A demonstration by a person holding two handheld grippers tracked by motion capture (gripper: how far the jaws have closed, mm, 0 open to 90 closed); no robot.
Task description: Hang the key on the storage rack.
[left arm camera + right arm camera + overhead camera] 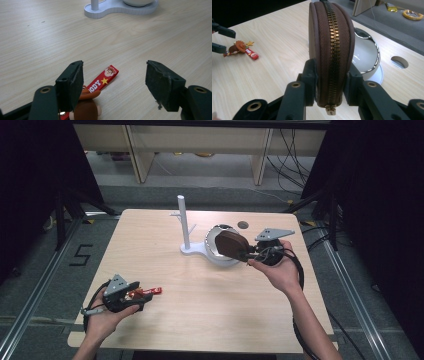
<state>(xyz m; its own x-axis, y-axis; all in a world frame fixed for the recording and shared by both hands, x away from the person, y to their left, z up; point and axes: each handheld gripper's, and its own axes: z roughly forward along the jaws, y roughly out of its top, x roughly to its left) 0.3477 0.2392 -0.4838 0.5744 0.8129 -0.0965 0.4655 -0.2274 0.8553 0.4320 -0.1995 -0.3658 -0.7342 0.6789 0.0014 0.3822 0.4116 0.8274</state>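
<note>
Right gripper [332,82]: your jaws are clenched on the brown zip pouch [332,50], pressing its two flat sides, zipper edge facing you.
Pouch place: you hold it in the air just over the white bowl [216,254], which sits on the white stand [187,249].
Left gripper [113,85]: your jaws stand released and wide apart; nothing is between the pads.
Keychain [100,86]: flat on the table [210,310], well apart from the stand, on your near-left side; its red strap lies in the gap of your left jaws and the brown figure sits just beside one jaw.
Done so far: by my reading, the pouch is gripped and off the table.
Left to do: setting the pouch down somewhere, and the keychain is not yet picked up.
Count: one pouch, one keychain, one bowl, one stand with one upright post [182,220], two grippers.
</note>
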